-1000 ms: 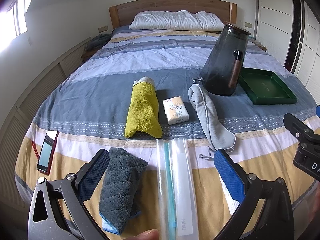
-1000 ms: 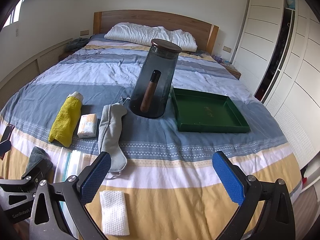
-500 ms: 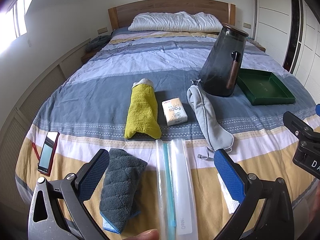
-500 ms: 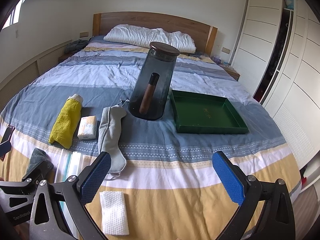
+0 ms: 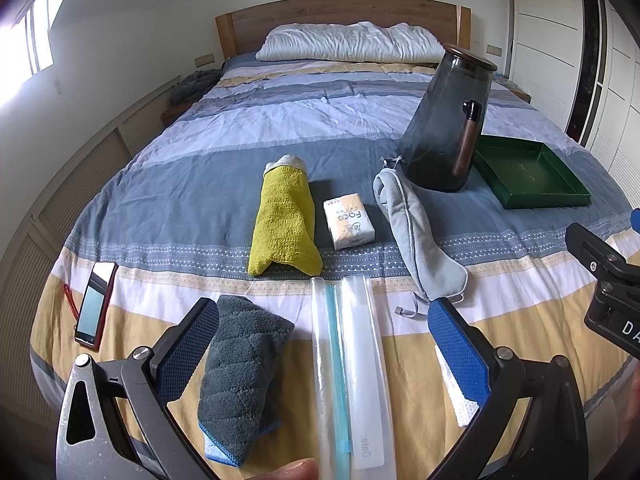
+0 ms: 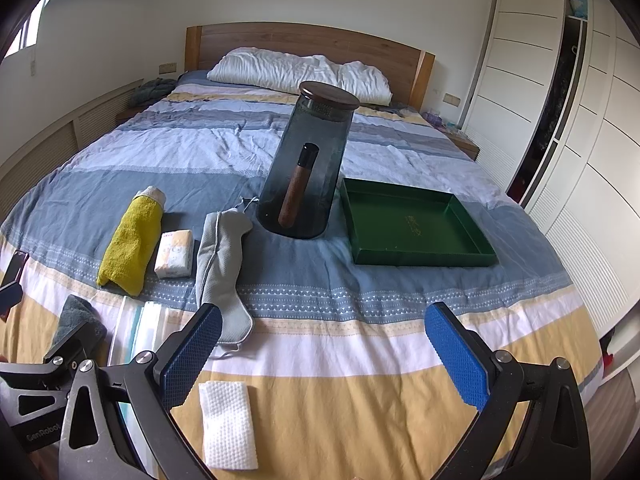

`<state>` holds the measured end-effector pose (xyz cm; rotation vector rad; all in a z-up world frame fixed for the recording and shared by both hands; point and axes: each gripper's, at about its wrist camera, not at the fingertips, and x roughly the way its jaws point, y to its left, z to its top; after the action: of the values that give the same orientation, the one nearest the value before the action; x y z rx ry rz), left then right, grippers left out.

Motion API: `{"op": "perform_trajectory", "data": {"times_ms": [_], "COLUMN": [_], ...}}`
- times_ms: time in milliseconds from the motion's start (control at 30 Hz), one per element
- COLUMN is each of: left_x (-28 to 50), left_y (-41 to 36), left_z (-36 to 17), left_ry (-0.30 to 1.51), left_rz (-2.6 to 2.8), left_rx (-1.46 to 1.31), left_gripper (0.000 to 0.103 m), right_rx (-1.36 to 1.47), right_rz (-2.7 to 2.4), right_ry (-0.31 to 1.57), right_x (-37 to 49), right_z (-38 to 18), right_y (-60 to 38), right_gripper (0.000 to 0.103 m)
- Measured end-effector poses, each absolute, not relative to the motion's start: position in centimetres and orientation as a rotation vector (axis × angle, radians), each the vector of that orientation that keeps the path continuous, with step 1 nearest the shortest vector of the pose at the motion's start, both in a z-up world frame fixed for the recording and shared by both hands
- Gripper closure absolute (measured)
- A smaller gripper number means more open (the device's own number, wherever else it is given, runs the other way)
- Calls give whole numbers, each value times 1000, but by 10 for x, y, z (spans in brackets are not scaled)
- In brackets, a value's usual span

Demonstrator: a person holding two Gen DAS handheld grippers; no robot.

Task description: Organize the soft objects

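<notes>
On the striped bed lie a yellow towel (image 5: 285, 224), a small tissue pack (image 5: 349, 221), a grey eye mask (image 5: 416, 236), a dark grey folded cloth (image 5: 240, 376), a clear zip bag (image 5: 348, 368) and a white folded wipe (image 6: 228, 424). An empty green tray (image 6: 412, 228) sits to the right of a dark glass jar (image 6: 308, 168). My left gripper (image 5: 324, 356) is open above the zip bag and dark cloth. My right gripper (image 6: 324, 356) is open over the bed's near edge, with nothing between its fingers.
A red-cased phone (image 5: 94, 306) lies near the bed's left edge. A white pillow (image 6: 300, 74) and wooden headboard (image 6: 304, 40) stand at the far end. White wardrobe doors (image 6: 560, 120) line the right side. A fingertip (image 5: 292, 470) shows at the bottom.
Both grippers have drifted slightly back and down; the objects on the bed have not moved, and both grippers stay open.
</notes>
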<state>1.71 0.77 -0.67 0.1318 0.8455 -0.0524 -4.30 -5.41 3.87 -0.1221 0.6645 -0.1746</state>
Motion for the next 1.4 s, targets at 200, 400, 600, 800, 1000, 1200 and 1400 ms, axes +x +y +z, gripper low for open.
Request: {"op": "perform_trajectory", "data": {"times_ms": [200, 400, 600, 800, 1000, 1200, 1400], "left_x": [19, 23, 50, 94, 137, 172, 200], "left_y": [9, 13, 40, 55, 50, 49, 51], "left_z": [-10, -13, -15, -31, -67, -91, -111], "left_ry": [852, 862, 889, 940, 1057, 1111, 1156], "left_rz": [-52, -48, -35, -48, -104, -72, -39], "left_rx": [128, 119, 90, 91, 144, 177, 203], "left_gripper": [1, 1, 1, 1, 1, 1, 1], "right_rx": [-121, -125, -119, -124, -176, -175, -197], "right_rz": [-175, -169, -92, -4, 72, 105, 123], "right_ry": [670, 677, 684, 732, 837, 896, 904], "right_x": [-41, -36, -16, 31, 92, 136, 159], "right_z": [38, 34, 25, 3, -29, -54, -68], "right_y": [-55, -52, -45, -34, -20, -22, -17], "right_gripper": [0, 0, 0, 0, 0, 0, 0]}}
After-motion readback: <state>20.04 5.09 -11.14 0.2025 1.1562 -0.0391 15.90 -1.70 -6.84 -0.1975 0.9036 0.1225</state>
